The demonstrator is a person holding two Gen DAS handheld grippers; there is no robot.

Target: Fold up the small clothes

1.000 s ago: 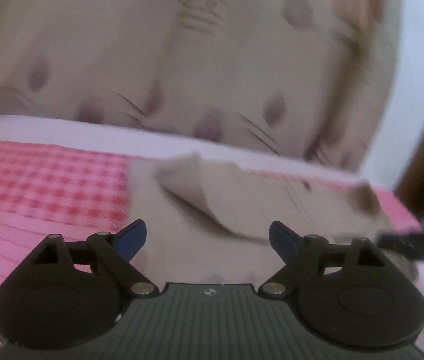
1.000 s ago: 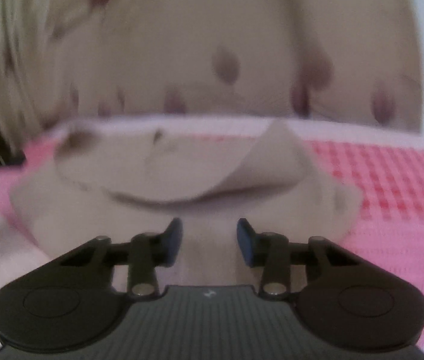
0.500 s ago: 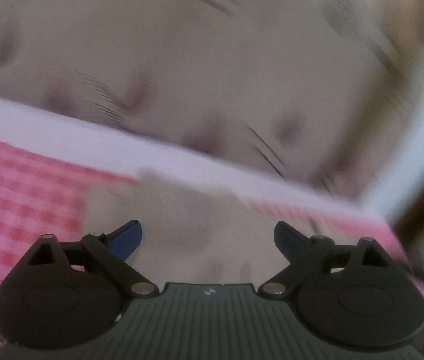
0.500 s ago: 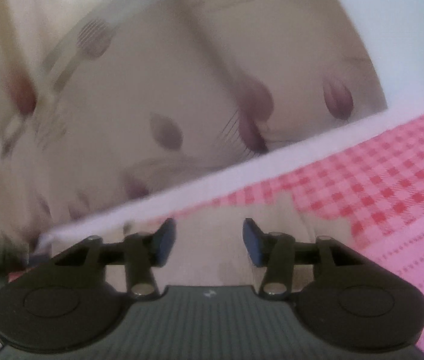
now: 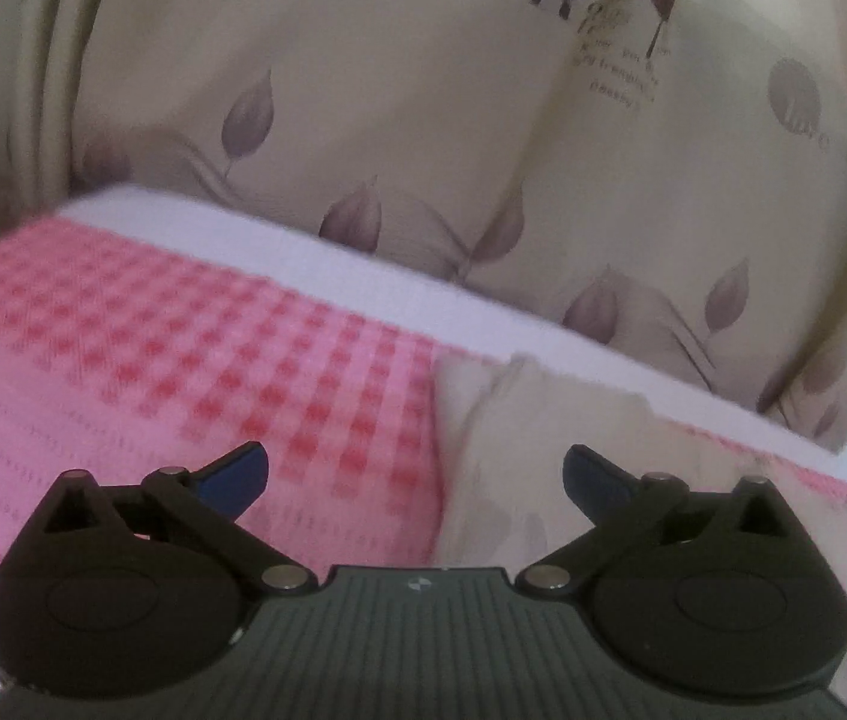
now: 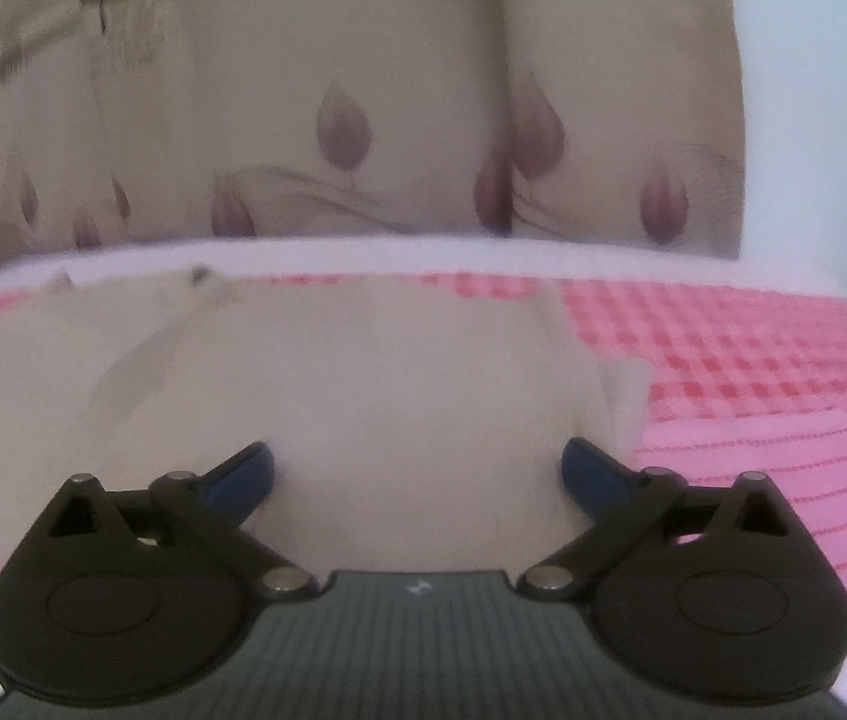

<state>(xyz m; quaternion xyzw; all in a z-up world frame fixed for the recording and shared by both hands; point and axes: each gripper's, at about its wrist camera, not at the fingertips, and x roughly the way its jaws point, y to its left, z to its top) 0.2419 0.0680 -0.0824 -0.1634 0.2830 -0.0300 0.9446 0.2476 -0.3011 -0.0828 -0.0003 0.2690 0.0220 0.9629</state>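
In the left wrist view, the left tongs (image 5: 416, 471) stand spread wide apart with nothing between the two blue fingertips (image 5: 237, 471). They hang over a pink checked cloth (image 5: 171, 348) that covers the surface. The beige garment (image 5: 555, 438) lies ahead and to the right of the gap, so that only the right-hand tip sits in front of it, while the left tip is over bare pink cloth. Whether the tip touches the fabric cannot be told. Behind the cloth's white edge hangs a cream curtain (image 5: 423, 120) printed with purple leaves and some lettering.

In the right wrist view, the right tongs (image 6: 417, 471) are likewise spread wide and hold nothing. Here the beige garment (image 6: 333, 384) lies flat directly ahead, filling the whole gap between the fingertips (image 6: 594, 474) and reaching out past the left one. Its right edge ends just beyond the right tip, where the pink checked cloth (image 6: 723, 372) shows. The same leaf-printed curtain (image 6: 363, 90) fills the background.
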